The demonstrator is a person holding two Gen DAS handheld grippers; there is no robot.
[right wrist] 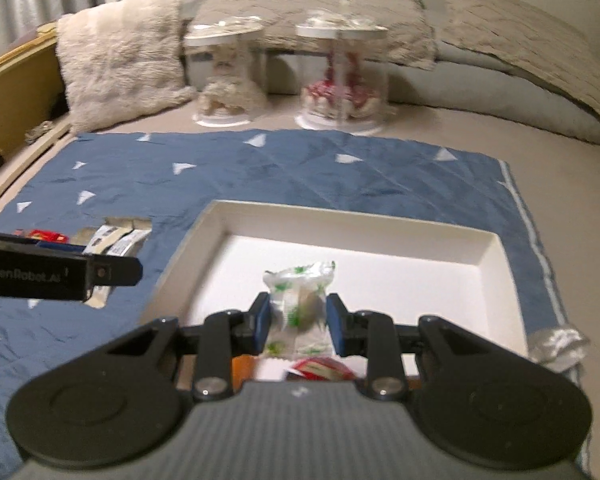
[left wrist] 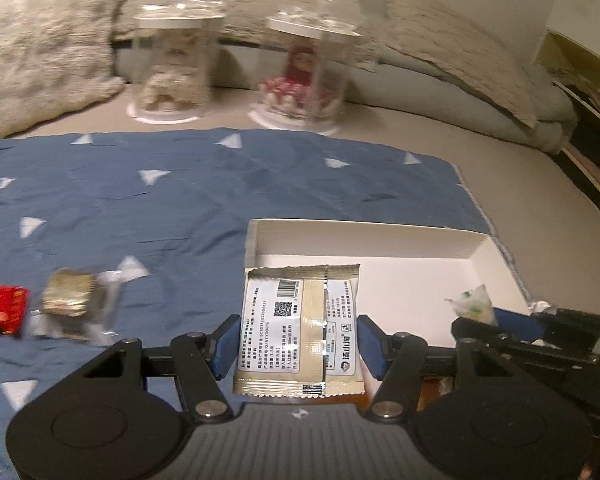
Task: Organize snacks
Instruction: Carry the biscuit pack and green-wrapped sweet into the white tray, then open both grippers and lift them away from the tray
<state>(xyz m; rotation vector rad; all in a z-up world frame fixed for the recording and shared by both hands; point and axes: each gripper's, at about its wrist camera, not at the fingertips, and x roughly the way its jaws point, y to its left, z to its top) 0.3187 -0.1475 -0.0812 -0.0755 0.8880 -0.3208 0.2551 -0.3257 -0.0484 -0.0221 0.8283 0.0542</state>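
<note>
Blue cloth (right wrist: 300, 168) with white triangles spread over a bed, grey pillows and two clear display jars (left wrist: 300, 68) along the top of both frames. White box (left wrist: 484, 248) at lower centre-right on the cloth. Left gripper (left wrist: 296, 346) clamped on a beige snack packet (left wrist: 296, 328), held over the box's left edge. Right gripper (right wrist: 298, 320) closed on a green-and-white wrapped snack (right wrist: 298, 300) above the box floor. Red packet (left wrist: 0, 308) and gold-wrapped snack (left wrist: 68, 300) loose at lower left.
</note>
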